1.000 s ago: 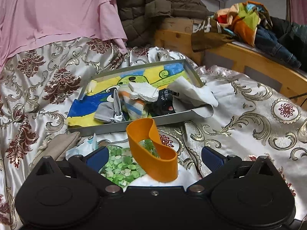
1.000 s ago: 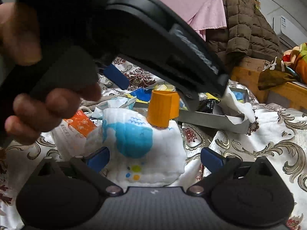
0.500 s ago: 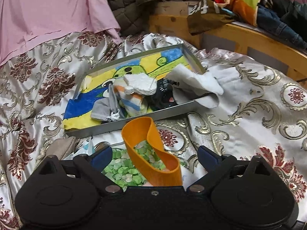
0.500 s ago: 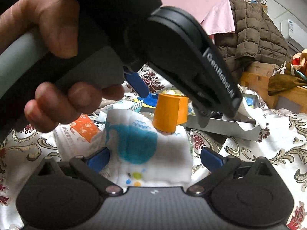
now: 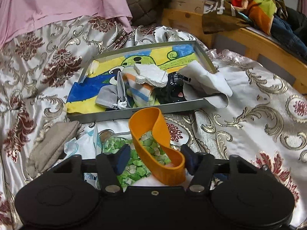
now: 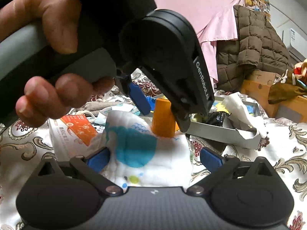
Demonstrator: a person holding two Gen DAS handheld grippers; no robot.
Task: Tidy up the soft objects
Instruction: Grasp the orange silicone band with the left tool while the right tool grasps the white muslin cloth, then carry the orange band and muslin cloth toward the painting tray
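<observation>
patterned satin bedspread (image 5: pixel 249 103) underneath: left gripper (image 5: pixel 155 158) jaws half-closed around twisted orange rubber band (image 5: pixel 153 132); pinch it flat, then lift toward grey metal tray (image 5: pixel 134 113). right gripper (image 6: pixel 153 159) gapes, empty.

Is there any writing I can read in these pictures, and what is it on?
"GenRobot.AI": side of the left gripper, white letters on black.
Orange-and-white packet: print too blurred to read.
Black cloth in the tray: white characters, not legible.
Brown cloth on the wooden frame: white marks, unreadable.
Wall unit: small label, too small.
</observation>
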